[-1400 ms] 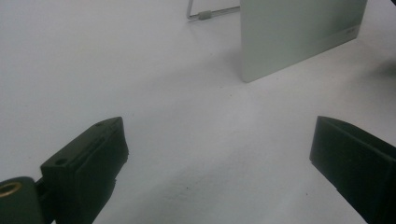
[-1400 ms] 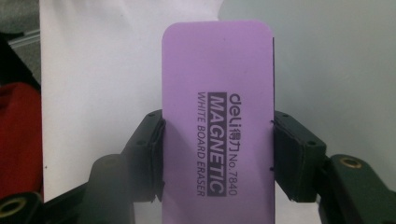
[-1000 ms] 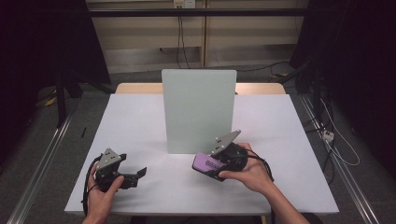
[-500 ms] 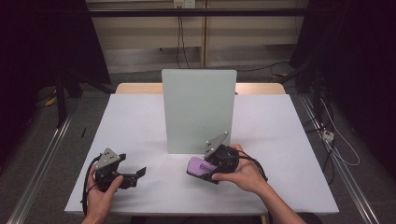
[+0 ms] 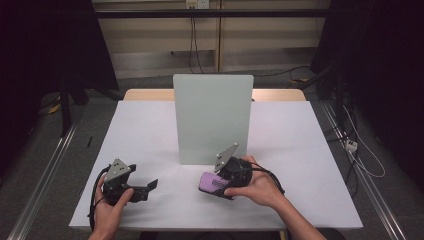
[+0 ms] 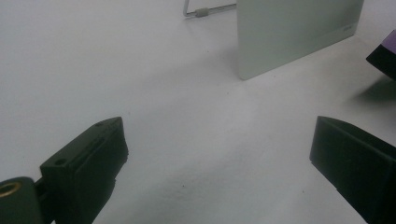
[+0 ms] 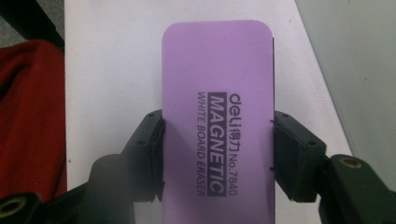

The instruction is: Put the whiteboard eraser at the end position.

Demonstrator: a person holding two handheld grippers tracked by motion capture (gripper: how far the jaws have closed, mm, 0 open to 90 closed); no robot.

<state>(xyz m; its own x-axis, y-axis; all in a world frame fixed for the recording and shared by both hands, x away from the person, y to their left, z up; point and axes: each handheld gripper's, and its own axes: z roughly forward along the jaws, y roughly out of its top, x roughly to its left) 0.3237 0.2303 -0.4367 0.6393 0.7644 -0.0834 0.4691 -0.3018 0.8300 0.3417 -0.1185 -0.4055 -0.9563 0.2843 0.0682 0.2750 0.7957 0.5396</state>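
A purple magnetic whiteboard eraser point(image 7: 217, 79) with black print sits between the pads of my right gripper point(image 7: 217, 135), which is shut on its two long sides. From above, the eraser point(image 5: 210, 181) hangs just over the white table point(image 5: 300, 150), in front of an upright pale green board point(image 5: 212, 120). My left gripper point(image 5: 149, 186) rests near the front left of the table. Its jaws point(image 6: 219, 154) stand wide open with bare tabletop between them. A corner of the eraser point(image 6: 386, 51) shows at the far right of the left gripper view.
The upright board point(image 6: 294, 32) stands mid-table on a wire foot point(image 6: 201, 11). A red cloth point(image 7: 28, 121) lies past the table's edge in the right gripper view. Cables trail on the floor at the right point(image 5: 360, 150).
My right gripper has shifted slightly left and toward the front edge with the eraser still in it. The left gripper has not moved.
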